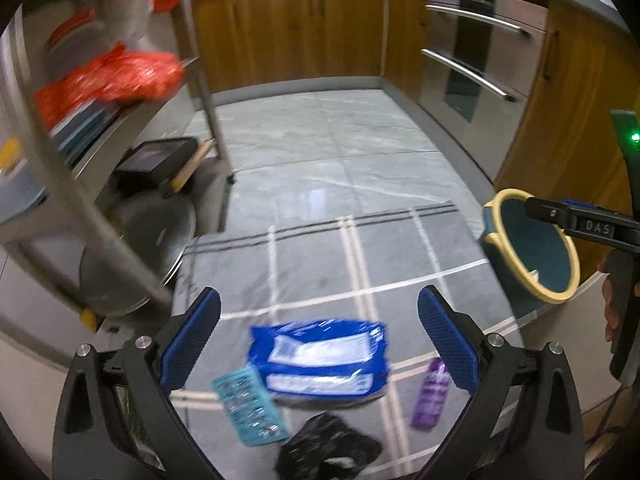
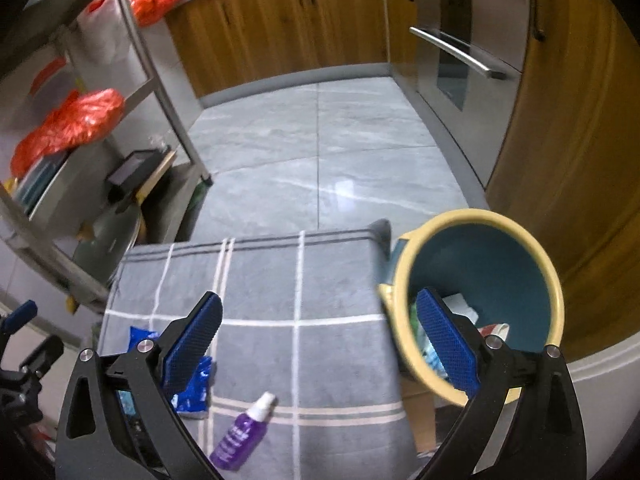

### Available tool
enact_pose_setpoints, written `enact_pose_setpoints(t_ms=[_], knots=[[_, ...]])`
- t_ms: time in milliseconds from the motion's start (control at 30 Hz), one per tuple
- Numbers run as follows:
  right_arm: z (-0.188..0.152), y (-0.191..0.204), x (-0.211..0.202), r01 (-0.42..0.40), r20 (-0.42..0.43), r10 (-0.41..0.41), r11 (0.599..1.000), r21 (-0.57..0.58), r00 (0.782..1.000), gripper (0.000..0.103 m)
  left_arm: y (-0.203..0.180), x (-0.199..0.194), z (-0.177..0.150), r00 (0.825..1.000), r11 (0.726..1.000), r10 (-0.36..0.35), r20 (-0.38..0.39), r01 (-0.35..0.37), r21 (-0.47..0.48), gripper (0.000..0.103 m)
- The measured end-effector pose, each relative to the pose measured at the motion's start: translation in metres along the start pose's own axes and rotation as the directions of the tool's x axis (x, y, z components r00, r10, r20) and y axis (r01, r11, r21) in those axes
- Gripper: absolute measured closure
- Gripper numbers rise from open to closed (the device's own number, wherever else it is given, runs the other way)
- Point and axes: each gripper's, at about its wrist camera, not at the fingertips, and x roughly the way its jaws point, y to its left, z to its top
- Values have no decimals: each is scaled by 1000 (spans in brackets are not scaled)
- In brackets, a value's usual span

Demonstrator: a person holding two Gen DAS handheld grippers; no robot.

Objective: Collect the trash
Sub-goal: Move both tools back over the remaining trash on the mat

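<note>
The left gripper (image 1: 319, 340) is hovering wide open and empty above a blue plastic packet (image 1: 320, 360) lying on the grey checked cloth (image 1: 320, 264), beside a purple spray bottle (image 1: 431, 394). The right gripper (image 2: 319, 340) is hanging wide open, empty, near the yellow-rimmed bin (image 2: 554, 280).

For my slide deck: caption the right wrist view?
Open right tongs above grey checked cloth, purple spray bottle lying there, bin alongside.
</note>
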Motion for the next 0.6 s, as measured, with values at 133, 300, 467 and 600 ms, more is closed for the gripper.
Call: enact_pose_setpoints(t_ms=[133,300,467,600], knots=[[-3,19,9,6,-14,-7,999,-39,1000,6,25,1,-14,1000,999,22,-21,-23,-35,6],[-9,41,23,-7,-60,4,998,-59,998,6,46,0,-27,999,996,31,-34,-33,-77,6],[-18,68,36,-38,-113,27,994,-99,993,6,59,2,-43,998,996,33,-53,-38,-85,6],[-23,84,45,-31,-131,13,990,-138,991,6,65,11,-62,995,995,1,-99,-11,-98,6]])
